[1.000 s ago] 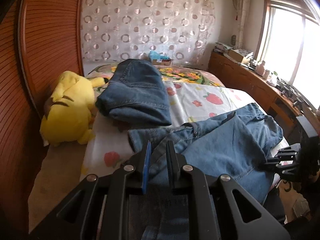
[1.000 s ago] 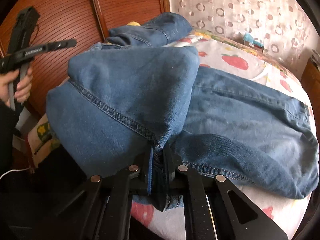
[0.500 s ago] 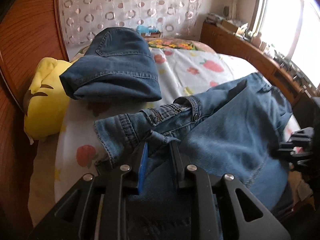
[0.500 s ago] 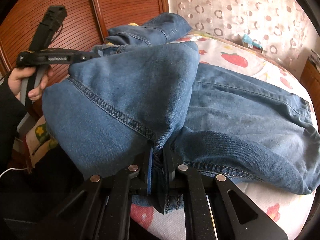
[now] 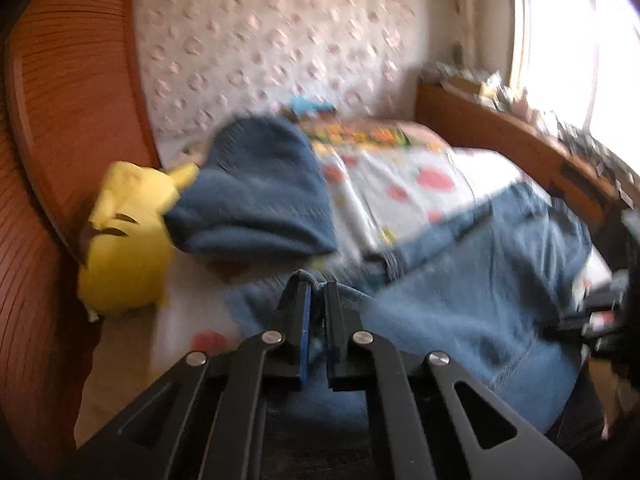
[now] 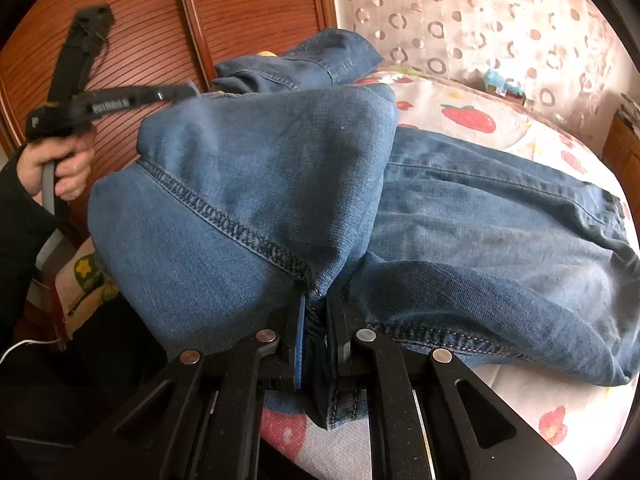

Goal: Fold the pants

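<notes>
Light blue jeans (image 6: 460, 216) lie across the bed, one part folded over into a raised hump (image 6: 260, 168). My right gripper (image 6: 317, 300) is shut on the jeans at the crotch seam near the bed's front edge. My left gripper (image 5: 316, 292) is shut on a fold of the same jeans (image 5: 480, 280) at the waistband side; this view is blurred. The left gripper also shows in the right wrist view (image 6: 176, 90), held by a hand at the far left.
A second, darker pair of folded jeans (image 5: 256, 196) lies at the head of the bed beside a yellow plush toy (image 5: 124, 236). Fruit-print sheet (image 5: 400, 184) covers the bed. Wooden headboard (image 6: 240, 8) on the left, a wooden ledge (image 5: 500, 140) under the window.
My left gripper has moved in over the jeans with the waistband, and its view has swung and blurred. The right gripper has held its grip in place.
</notes>
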The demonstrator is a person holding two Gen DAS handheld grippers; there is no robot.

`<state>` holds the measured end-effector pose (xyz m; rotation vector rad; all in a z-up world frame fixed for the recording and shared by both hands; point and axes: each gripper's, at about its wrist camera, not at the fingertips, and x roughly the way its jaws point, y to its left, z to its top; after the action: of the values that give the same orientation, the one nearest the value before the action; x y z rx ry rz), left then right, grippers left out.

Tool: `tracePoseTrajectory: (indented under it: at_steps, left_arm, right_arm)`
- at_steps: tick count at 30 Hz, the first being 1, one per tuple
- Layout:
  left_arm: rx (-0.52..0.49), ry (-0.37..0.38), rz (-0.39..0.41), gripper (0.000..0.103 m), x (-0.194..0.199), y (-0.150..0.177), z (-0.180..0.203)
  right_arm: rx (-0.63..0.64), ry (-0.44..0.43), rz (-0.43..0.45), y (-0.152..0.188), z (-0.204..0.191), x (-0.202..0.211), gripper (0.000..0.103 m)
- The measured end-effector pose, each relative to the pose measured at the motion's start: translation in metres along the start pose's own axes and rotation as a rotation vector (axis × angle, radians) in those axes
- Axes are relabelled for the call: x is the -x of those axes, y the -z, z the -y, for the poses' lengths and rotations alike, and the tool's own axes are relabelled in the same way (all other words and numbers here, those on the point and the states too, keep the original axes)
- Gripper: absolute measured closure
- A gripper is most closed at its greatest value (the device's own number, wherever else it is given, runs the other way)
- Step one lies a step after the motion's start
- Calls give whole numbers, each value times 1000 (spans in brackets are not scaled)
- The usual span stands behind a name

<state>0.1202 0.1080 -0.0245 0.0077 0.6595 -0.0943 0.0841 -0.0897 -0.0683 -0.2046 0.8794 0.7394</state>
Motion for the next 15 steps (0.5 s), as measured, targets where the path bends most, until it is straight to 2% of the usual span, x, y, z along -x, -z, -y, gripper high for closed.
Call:
tracePoseTrajectory:
  at_steps: [5,8,15]
  left_arm:
    - [64,-73,129,100,34,-25,-26]
    - [94,-115,160,100,43,-34,-43]
    - [134,-140,128,99,46,-25,-65]
  right_arm:
    - [-10,-5,9,0,2,3,97]
    - [-14,-2,21,0,2,6,98]
    - [-25,-6,62,0,1,20,98]
